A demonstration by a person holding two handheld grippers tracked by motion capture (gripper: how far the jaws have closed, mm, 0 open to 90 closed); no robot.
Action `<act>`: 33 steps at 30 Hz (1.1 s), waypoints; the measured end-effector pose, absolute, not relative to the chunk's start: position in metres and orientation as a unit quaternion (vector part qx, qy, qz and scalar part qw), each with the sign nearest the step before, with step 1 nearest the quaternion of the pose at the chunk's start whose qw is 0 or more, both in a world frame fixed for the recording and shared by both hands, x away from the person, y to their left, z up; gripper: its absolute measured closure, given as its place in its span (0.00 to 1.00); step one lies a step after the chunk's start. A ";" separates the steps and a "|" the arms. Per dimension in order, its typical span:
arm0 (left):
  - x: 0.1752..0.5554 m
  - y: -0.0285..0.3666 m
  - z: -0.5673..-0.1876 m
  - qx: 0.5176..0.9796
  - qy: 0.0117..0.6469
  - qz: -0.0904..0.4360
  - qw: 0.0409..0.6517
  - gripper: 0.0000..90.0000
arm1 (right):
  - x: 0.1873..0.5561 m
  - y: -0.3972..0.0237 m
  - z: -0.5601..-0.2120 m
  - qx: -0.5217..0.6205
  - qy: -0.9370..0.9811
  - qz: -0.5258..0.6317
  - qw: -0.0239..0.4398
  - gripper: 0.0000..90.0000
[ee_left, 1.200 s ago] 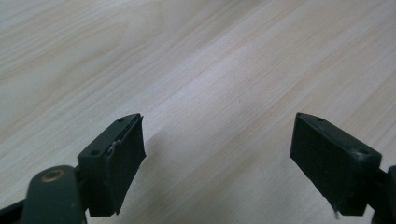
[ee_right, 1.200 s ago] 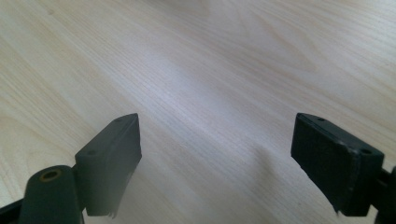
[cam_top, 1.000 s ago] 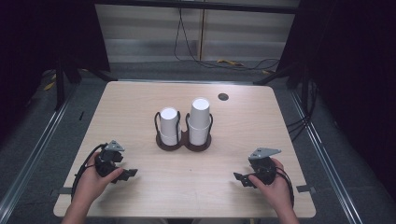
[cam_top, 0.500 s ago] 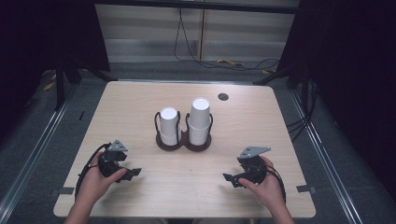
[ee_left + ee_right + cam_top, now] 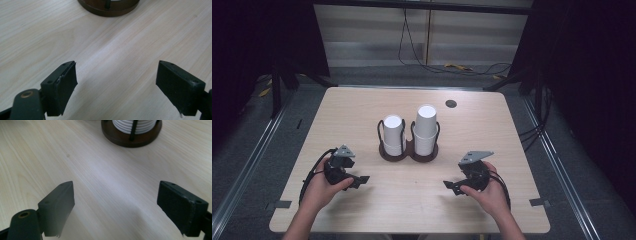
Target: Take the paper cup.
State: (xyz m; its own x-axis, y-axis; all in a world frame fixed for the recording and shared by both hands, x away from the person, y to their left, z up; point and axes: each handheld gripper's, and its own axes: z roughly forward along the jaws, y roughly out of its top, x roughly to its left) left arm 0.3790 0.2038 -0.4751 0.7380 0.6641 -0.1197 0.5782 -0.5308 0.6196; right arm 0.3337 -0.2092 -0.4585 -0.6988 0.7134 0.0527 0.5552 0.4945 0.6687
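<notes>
Item: dark two-ring cup holder (image 5: 408, 150) at table (image 5: 362, 110) centre, carrying two white cup stacks (image 5: 425, 129).

Left gripper (image 5: 357, 180), right gripper (image 5: 451, 186): near side of holder, jaws apart, empty.

Approach advice: level, straddling one stack above the ring.

Change: right gripper nearer holder than earlier, jaws just widened.

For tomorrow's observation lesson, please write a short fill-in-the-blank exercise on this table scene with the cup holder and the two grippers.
1. The dark holder carries ___ stacks of white cups.
2. The taller stack stands on the holder's ___ side in the high view.
3. The jaws of the left gripper and the right gripper are ___.

Missing words: two; right; open
</notes>
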 end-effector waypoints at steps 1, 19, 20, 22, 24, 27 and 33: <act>0.380 0.202 -0.474 0.875 0.353 0.065 0.325 0.19 | 0.336 -0.204 -0.458 0.367 0.857 0.343 0.117 0.16; 0.399 0.188 -0.445 0.882 0.333 0.072 0.324 0.19 | 0.348 -0.156 -0.460 0.345 0.855 0.374 0.102 0.24; 0.400 0.188 -0.443 0.879 0.337 0.069 0.329 0.19 | 0.348 -0.155 -0.460 0.345 0.855 0.374 0.102 0.24; 0.401 0.187 -0.437 0.881 0.329 0.066 0.333 0.19 | 0.348 -0.152 -0.461 0.344 0.856 0.373 0.099 0.24; 0.404 0.185 -0.431 0.883 0.324 0.065 0.333 0.19 | 0.348 -0.149 -0.461 0.341 0.857 0.372 0.100 0.24; 0.409 0.181 -0.422 0.886 0.317 0.065 0.333 0.19 | 0.349 -0.144 -0.461 0.336 0.860 0.370 0.101 0.24; 0.419 0.176 -0.409 0.886 0.311 0.054 0.339 0.20 | 0.350 -0.138 -0.459 0.327 0.862 0.375 0.101 0.24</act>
State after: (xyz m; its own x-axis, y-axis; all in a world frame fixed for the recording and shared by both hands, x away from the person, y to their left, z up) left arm 0.4192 0.1758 -0.4095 0.8002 0.5883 -0.1164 0.5155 -0.5757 0.6347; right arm 0.3499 -0.1380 -0.4595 -0.7657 0.6392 0.0716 0.4883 0.5052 0.7116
